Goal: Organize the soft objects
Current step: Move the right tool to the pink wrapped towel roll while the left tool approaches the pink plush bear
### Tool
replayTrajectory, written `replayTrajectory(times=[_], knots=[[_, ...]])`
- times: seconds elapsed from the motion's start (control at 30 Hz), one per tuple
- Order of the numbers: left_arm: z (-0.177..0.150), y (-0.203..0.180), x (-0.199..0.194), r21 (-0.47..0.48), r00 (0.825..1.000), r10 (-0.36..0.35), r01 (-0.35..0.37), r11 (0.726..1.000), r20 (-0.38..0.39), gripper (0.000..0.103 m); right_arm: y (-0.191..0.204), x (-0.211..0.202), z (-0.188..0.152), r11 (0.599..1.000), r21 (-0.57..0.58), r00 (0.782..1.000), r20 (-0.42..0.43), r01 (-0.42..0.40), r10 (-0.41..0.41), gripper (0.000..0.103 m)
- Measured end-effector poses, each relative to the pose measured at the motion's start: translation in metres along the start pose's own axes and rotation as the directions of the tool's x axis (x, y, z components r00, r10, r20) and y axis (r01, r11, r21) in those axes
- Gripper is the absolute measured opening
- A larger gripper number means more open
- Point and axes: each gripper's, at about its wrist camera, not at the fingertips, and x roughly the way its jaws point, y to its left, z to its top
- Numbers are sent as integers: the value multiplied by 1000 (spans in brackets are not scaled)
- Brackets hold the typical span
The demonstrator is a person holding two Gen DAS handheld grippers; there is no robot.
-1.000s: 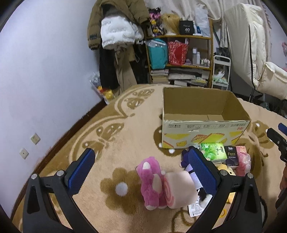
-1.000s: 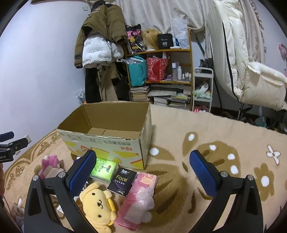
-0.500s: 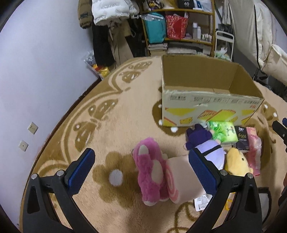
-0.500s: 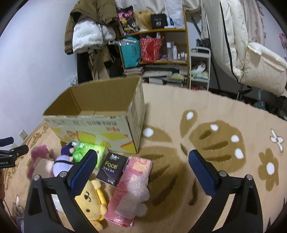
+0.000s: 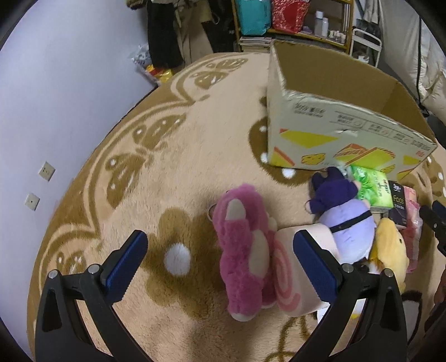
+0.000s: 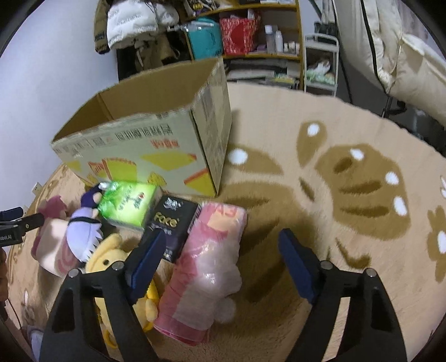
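Left gripper (image 5: 220, 259): wide open, empty, straddling pink plush bear (image 5: 244, 250), long axis near-far. Right gripper (image 6: 220, 259): wide open, empty, over pink tissue pack (image 6: 207, 267). Cardboard box (image 5: 334, 131) beyond.

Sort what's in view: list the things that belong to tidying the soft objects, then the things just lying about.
Job:
pink plush bear
pink swirl roll cushion
purple plush doll
yellow plush dog
pink plastic-wrapped pack
green tissue pack
black Face tissue pack
open cardboard box

Lying about:
teal bag
red bag
white puffer jacket
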Motion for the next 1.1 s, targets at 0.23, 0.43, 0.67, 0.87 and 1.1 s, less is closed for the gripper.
replayTrajectory(times=[0.23, 0.43, 0.67, 0.87, 1.1], knots=[[-1, 5, 14, -22, 999, -10, 9, 1000, -51, 103, -2, 11, -5, 1000, 8, 999, -43, -15, 16, 85], [-1, 9, 16, -40, 998, 3, -5, 999, -57, 103, -2, 18, -9, 1000, 14, 996, -82, -24, 25, 76], [-4, 13, 25, -61, 995, 16, -22, 998, -101, 103, -3, 24, -10, 999, 26, 994, -106, -30, 33, 76], [-4, 15, 37, -74, 990, 19, -30, 997, -142, 103, -2, 23, -10, 999, 33, 993, -111, -40, 44, 76], [-4, 12, 41, -61, 987, 28, -38, 997, -155, 103, 1, 24, -12, 998, 26, 990, -126, -61, 64, 76]])
